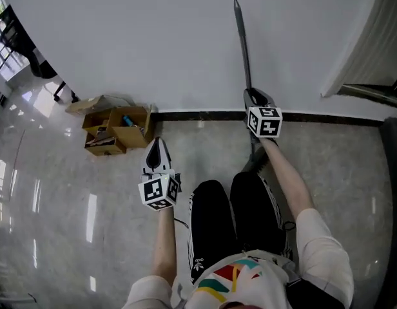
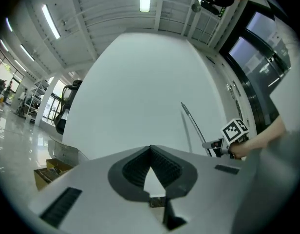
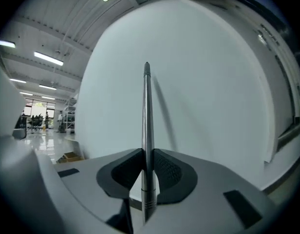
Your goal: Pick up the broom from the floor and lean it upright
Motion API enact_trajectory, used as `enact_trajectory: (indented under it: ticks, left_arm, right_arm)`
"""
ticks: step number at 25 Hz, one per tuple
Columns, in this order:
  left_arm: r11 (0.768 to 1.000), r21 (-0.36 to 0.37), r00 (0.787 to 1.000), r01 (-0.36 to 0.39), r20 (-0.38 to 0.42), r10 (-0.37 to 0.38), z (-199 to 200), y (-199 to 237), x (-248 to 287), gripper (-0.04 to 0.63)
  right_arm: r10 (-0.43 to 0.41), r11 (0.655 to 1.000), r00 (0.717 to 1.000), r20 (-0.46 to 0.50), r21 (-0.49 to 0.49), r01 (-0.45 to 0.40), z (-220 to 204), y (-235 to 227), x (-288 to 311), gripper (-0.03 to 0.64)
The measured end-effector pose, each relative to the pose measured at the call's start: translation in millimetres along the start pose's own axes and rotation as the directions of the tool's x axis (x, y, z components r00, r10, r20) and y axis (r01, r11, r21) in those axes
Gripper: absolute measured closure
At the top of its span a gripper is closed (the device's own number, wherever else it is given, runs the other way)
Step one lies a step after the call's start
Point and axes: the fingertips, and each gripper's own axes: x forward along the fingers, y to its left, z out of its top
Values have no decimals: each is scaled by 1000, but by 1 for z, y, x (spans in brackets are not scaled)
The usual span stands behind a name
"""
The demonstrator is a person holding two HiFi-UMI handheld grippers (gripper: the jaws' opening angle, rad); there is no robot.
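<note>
- Closest to the head camera were the person's dark trousers, with a forearm reaching out on either side of them.
- Left gripper was held level over the glossy floor, well apart from the broom. Its jaws were drawn together at the tips with nothing between them.
- Right gripper was clamped on the broom handle. In the right gripper view, both pads pressed on the slim metal shaft.
- That shaft stood nearly upright in front of the white wall, its top end close to the wall. Whether it touched could not be told.
- The broom's lower end was hidden behind the right forearm and the legs.
- Open cardboard boxes lay at the dark baseboard, well to the left.
- Judged risks:
  - Opening the pads before the top rested on the wall would probably let the broom topple.
  - On so polished a floor, the foot could slide outward if the lean were too shallow.
  - The smooth shaft could slip or turn between the pads, since only one gripper held it.
</note>
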Motion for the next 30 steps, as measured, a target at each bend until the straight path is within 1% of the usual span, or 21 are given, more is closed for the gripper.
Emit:
enact_trajectory:
  ticks: [2,4,7,10,16,17,19,21,22,23,25,26,27,28,30]
  left_arm:
    - [1000,-11,1000,12,-16,-12,-4,-10,3,551]
    - [999,-2,999,33,-23,-33,-2,-20,12,551]
    - [997,22,997,73,-22,-72,4,-38,27,551]
    - [996,29,997,82,-13,-82,8,-52,34,550]
    - [993,52,994,103,16,-104,15,-77,42,549]
    - [992,62,994,107,25,-109,17,-80,44,551]
    - [990,80,992,115,35,-118,18,-85,46,551]
    - [990,79,992,119,36,-122,18,-87,45,549]
    - [990,74,992,118,36,-121,17,-85,45,550]
    - [991,66,992,117,37,-119,18,-84,44,549]
    - [992,47,992,117,40,-119,20,-84,44,550]
    - [992,39,992,119,42,-121,22,-85,46,550]
    - [992,34,991,123,45,-124,24,-87,47,551]
    - [991,31,990,128,49,-130,26,-90,49,550]
    - [990,23,988,140,61,-142,30,-99,51,551]
  right_arm:
    - [-84,995,996,13,54,83,4,-27,-2,531]
    - [-149,984,989,19,103,147,10,-47,1,531]
    - [-184,975,983,4,125,182,13,-62,8,531]
    - [-181,977,983,-21,114,182,10,-66,16,531]
    - [-191,975,982,-4,116,190,10,-69,19,531]
    - [-189,977,982,-5,100,188,10,-68,20,531]
    - [-189,981,982,-12,32,189,10,-66,22,531]
    - [-195,980,981,-11,-40,194,9,-63,19,529]
    - [-190,980,982,-9,-57,189,9,-60,17,529]
    - [-177,982,984,-5,-62,176,10,-56,16,513]
    - [-135,989,991,15,-62,136,16,-48,11,443]
    - [-110,992,993,29,-64,112,21,-43,8,424]
    - [-89,994,995,46,-64,92,28,-40,2,410]
    - [-75,995,995,72,-59,79,36,-36,-5,408]
    - [-68,997,986,152,-16,71,56,-32,-31,408]
